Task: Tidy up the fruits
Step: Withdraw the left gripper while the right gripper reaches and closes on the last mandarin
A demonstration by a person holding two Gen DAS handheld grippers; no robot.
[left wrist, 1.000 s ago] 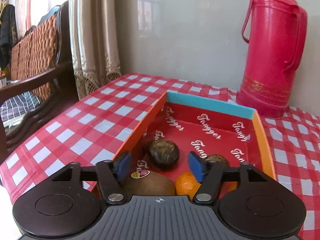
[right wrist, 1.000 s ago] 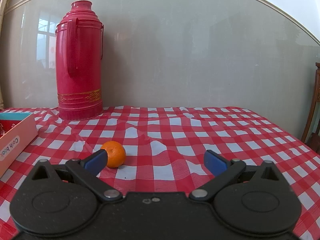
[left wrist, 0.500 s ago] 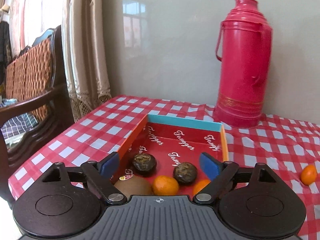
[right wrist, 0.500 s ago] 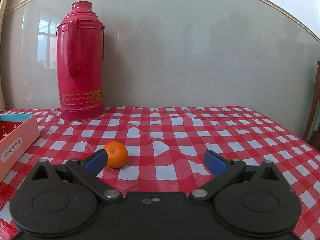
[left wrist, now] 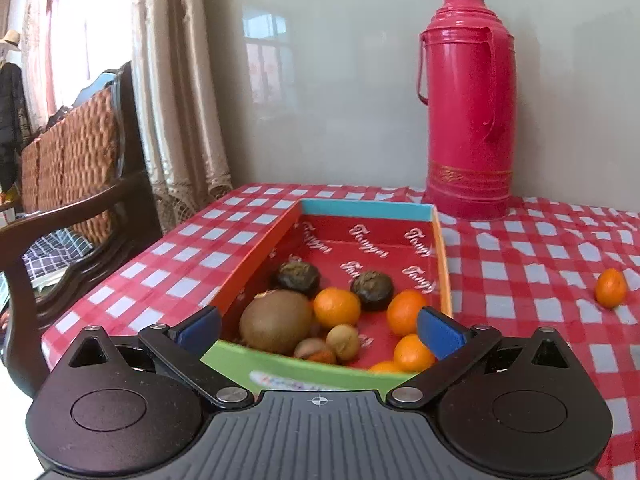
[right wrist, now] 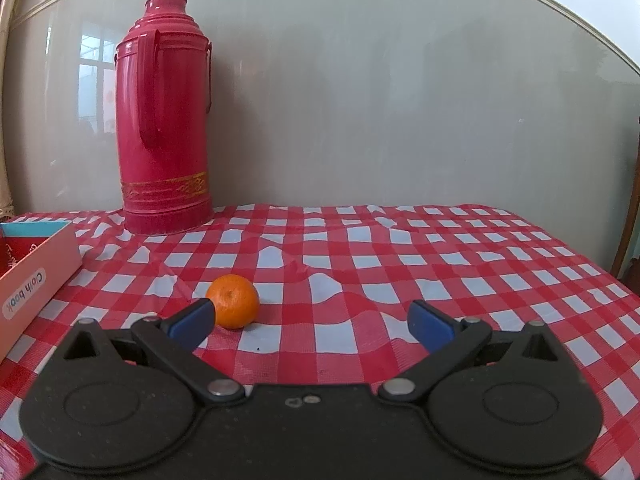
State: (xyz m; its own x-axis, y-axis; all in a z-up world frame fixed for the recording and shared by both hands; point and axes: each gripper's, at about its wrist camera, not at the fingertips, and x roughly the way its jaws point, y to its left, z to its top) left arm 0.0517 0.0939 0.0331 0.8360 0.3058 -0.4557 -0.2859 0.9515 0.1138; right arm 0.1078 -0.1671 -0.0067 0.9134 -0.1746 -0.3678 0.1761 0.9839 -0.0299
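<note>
While the shallow red cardboard box [left wrist: 442, 264] already holds most fruit, one small round orange mandarin [right wrist: 233, 300] lies on the checked cloth at ten o'clock of the right gripper [right wrist: 310, 320], whose fingers are spread, empty. It should swing left, centre, then close gently. Left gripper [left wrist: 320, 328] gapes idle.

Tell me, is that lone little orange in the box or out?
Out. The orange sits on the checkered tablecloth, apart from the box.
</note>
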